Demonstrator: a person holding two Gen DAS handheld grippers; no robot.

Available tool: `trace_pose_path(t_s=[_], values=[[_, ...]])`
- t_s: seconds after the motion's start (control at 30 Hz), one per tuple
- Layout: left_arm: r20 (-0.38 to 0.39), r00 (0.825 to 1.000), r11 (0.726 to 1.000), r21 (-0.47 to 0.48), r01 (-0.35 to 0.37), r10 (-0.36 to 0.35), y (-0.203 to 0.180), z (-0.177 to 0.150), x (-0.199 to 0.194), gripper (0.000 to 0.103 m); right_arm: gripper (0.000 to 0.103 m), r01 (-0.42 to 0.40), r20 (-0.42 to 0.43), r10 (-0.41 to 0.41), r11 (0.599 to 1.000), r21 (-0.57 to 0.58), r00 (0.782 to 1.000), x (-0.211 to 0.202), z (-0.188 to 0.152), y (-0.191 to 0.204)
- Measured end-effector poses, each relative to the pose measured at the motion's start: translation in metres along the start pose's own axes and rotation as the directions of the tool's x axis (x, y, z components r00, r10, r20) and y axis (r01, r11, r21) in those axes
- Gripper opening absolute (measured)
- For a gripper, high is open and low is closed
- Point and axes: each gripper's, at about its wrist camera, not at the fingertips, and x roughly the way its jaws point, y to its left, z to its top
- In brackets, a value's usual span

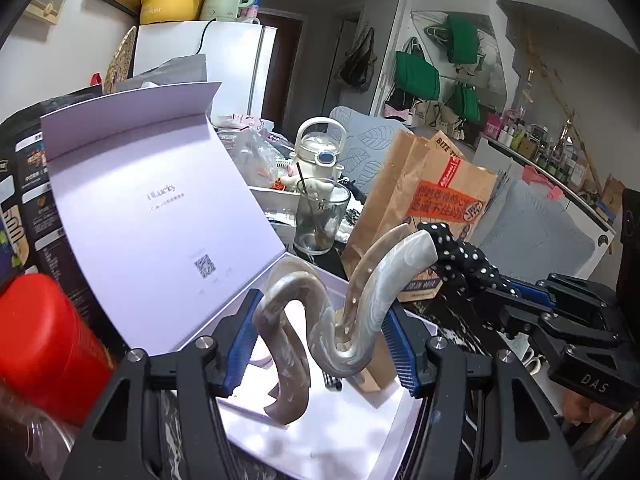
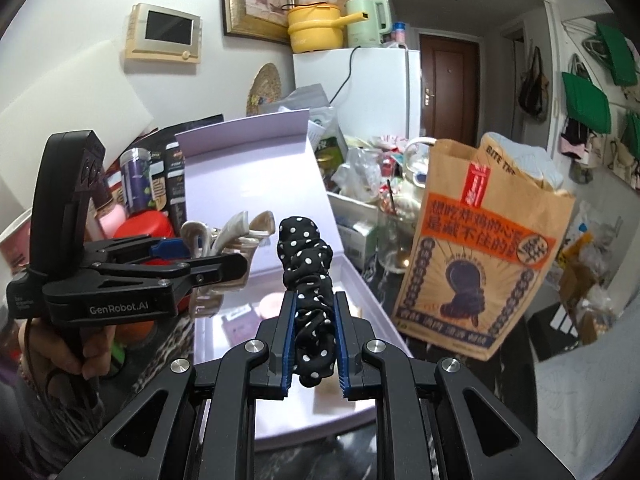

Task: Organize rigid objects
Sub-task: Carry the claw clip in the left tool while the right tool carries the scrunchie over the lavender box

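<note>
Room: a cluttered kitchen corner with a white fridge (image 2: 360, 92) at the back, a yellow pot (image 2: 316, 28) and a pale green kettle (image 2: 366, 20) on top of it.
Counter: a dark marbled counter (image 1: 452, 320), crowded along its far edge with packets and jars.
Box: a lilac gift box (image 1: 340, 440) lies open on the counter, its lid (image 1: 160, 208) standing up at the far left side.
Paper bag: a brown printed paper bag (image 2: 480, 264) stands upright just beside the box's right edge.
Glass: a clear glass (image 1: 320, 216) with a straw stands behind the box's far corner, near the bag.
Red tub: a red container (image 1: 44, 340) sits at the left edge of the counter beside the box.
Left gripper: the left gripper (image 1: 320, 340) hangs above the open box, its blue pads pinching a large pearly hair claw (image 1: 348, 300); the claw sits between the pads and rises beyond the fingertips.
Right gripper: the right gripper (image 2: 316, 340) is pressed together on a black polka-dot scrunchie (image 2: 308, 280), which stands upright out of its fingers over the box's near edge.
Hand: a hand (image 2: 64, 344) grips the left tool's handle.
</note>
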Motion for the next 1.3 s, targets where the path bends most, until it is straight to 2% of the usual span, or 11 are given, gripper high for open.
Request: trace_pose_path(t_s=[0.07,0.27,0.4,0.6,0.83,0.93,1.13,1.3], values=[[0.002,1.000,1.000,-0.007,0.008,-0.008,0.002,0.005,0.005,0.058,0.017,0.006,0.004,-0.006,1.000,-0.001,1.000,0.005,0.004,-0.003],[0.004,0.999,0.999,0.001,-0.036,0.036,0.007,0.012,0.016,0.058,0.017,0.001,0.013,-0.001,1.000,0.007,1.000,0.020,0.015,-0.010],[-0.025,0.999,0.999,-0.013,-0.046,0.046,0.013,0.008,0.029,0.058,0.017,-0.014,0.000,0.014,1.000,0.024,1.000,0.033,0.015,-0.014],[-0.073,0.995,0.997,-0.006,-0.071,0.071,0.017,0.000,0.047,0.058,0.017,-0.024,-0.074,0.028,0.998,0.059,0.997,0.064,0.006,-0.025],[-0.148,0.985,0.995,-0.024,-0.098,0.094,0.022,-0.008,0.068,0.058,0.017,-0.015,-0.116,0.024,0.997,0.074,0.993,0.078,0.000,-0.032],[-0.157,0.982,0.994,-0.015,-0.109,0.106,0.020,-0.011,0.072,0.058,0.017,-0.011,-0.138,0.022,0.997,0.081,0.990,0.087,-0.003,-0.033],[-0.161,0.971,0.984,0.036,-0.174,0.178,0.014,-0.015,0.077,0.058,0.017,0.008,-0.180,0.006,0.997,0.076,0.984,0.102,-0.011,-0.034],[-0.188,0.963,0.981,0.032,-0.190,0.193,0.019,-0.018,0.082,0.058,0.017,0.020,-0.209,-0.004,0.997,0.075,0.978,0.113,-0.017,-0.036]])
